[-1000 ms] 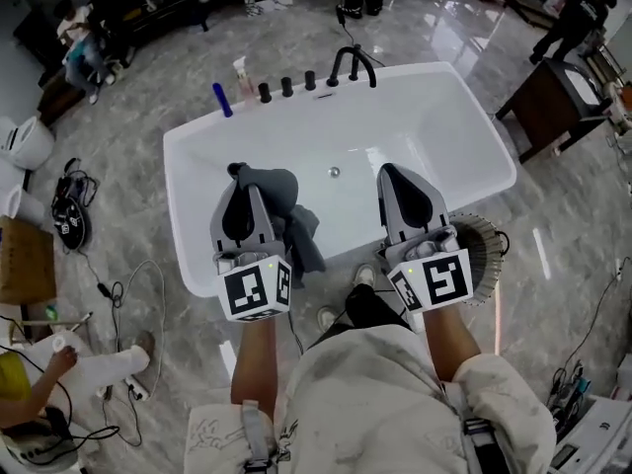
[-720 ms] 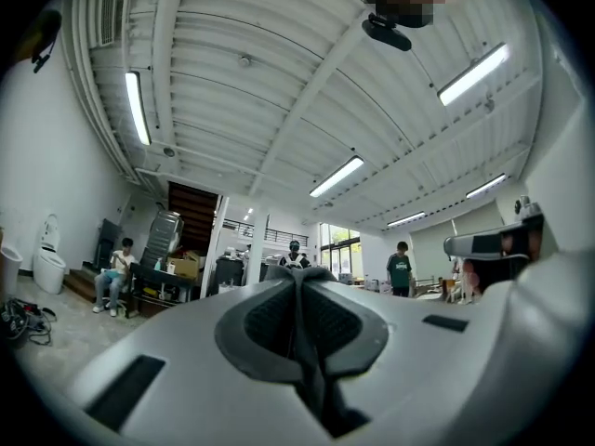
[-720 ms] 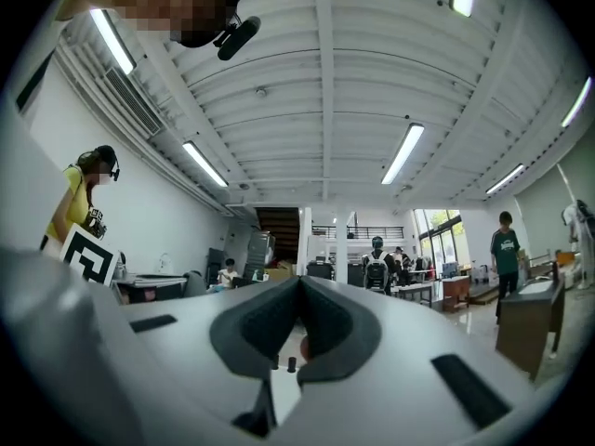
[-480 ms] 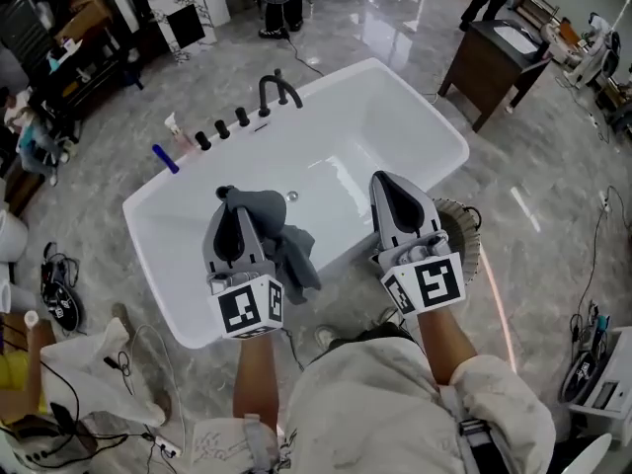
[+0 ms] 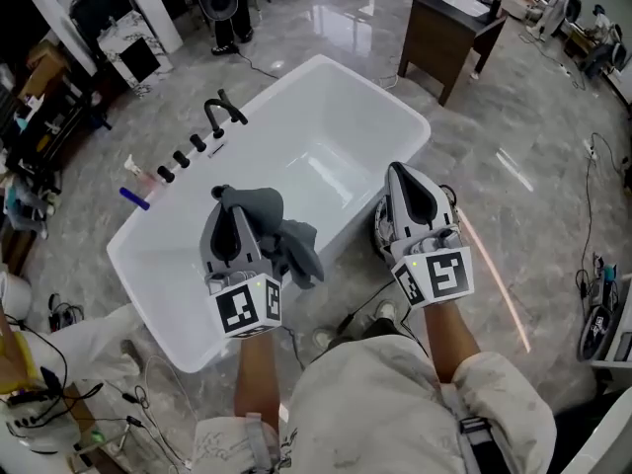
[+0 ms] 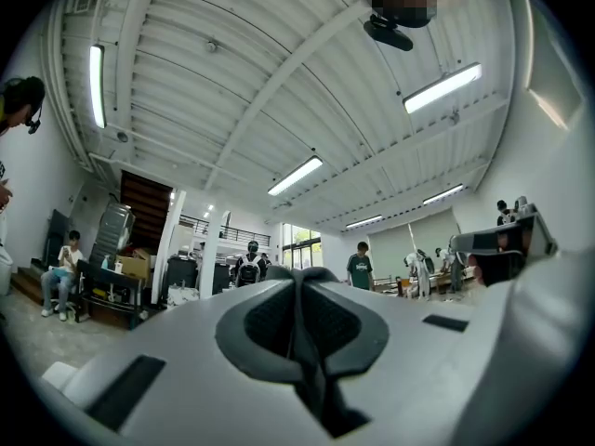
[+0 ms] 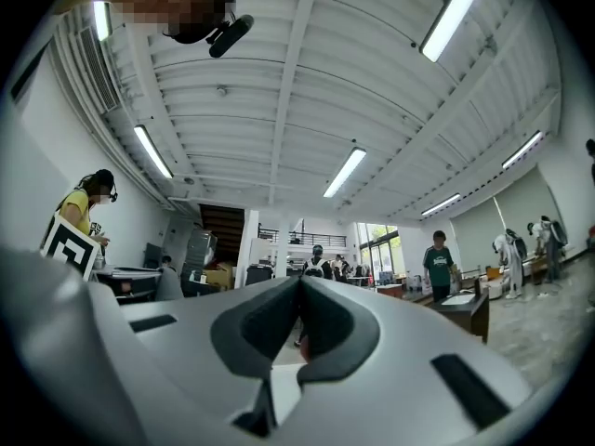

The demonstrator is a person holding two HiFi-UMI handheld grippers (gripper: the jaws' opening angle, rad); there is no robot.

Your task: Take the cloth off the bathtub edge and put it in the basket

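In the head view my left gripper (image 5: 225, 195) is shut on the grey cloth (image 5: 269, 211), which bunches over its tip and hangs down on its right side to about (image 5: 301, 250). The cloth is held in the air above the near rim of the white bathtub (image 5: 327, 65). The left gripper view shows the left gripper (image 6: 299, 273) with its jaws together and a dark strip of cloth pinched between them. My right gripper (image 5: 398, 173) is shut and holds nothing; its jaw tips (image 7: 299, 281) meet. The round basket (image 5: 379, 231) stands on the floor, mostly hidden beneath the right gripper.
A black faucet (image 5: 220, 113) and several bottles (image 5: 139, 197) sit on the tub's far-left rim. A dark wooden cabinet (image 5: 449, 26) stands beyond the tub's right end. Cables (image 5: 585, 324) and gear lie on the grey marble floor. People stand in the hall.
Both grippers and the view have swung to the right along the tub. The cloth stays in the left gripper. The basket has passed from beside the right gripper to beneath it.
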